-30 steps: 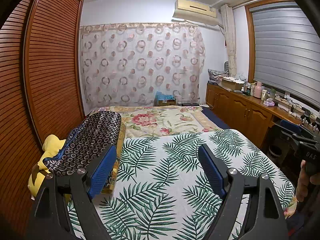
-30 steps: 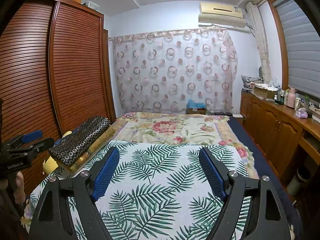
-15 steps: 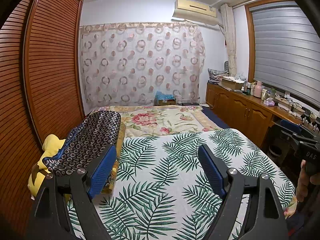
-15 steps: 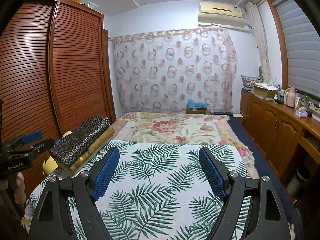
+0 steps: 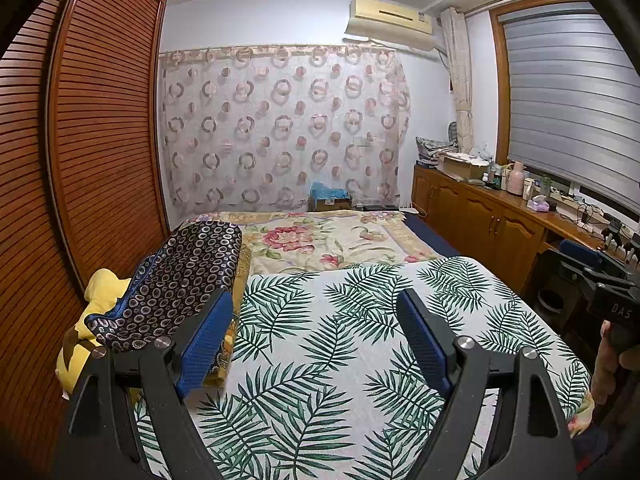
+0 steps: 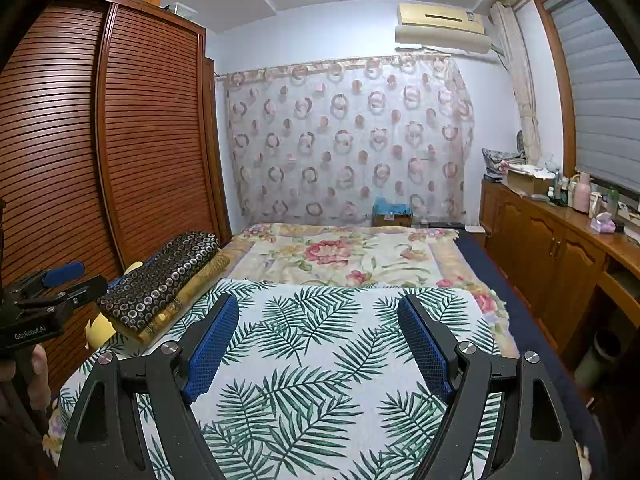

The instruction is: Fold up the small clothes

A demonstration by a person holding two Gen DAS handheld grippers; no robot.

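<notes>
My left gripper (image 5: 314, 300) is open and empty, held above the near end of a bed covered by a white cloth with green palm leaves (image 5: 340, 344). My right gripper (image 6: 318, 304) is open and empty above the same cloth (image 6: 320, 344). A folded dark cloth with ring dots (image 5: 180, 280) lies on a yellow-gold stack at the bed's left edge; it also shows in the right wrist view (image 6: 164, 276). The right gripper shows at the right edge of the left wrist view (image 5: 600, 276), and the left gripper at the left edge of the right wrist view (image 6: 44, 284).
A floral quilt (image 5: 320, 240) covers the far half of the bed. A slatted wooden wardrobe (image 5: 88, 160) runs along the left. A wooden cabinet counter (image 5: 492, 224) with bottles and boxes stands on the right. A patterned curtain (image 5: 280, 128) hangs at the back.
</notes>
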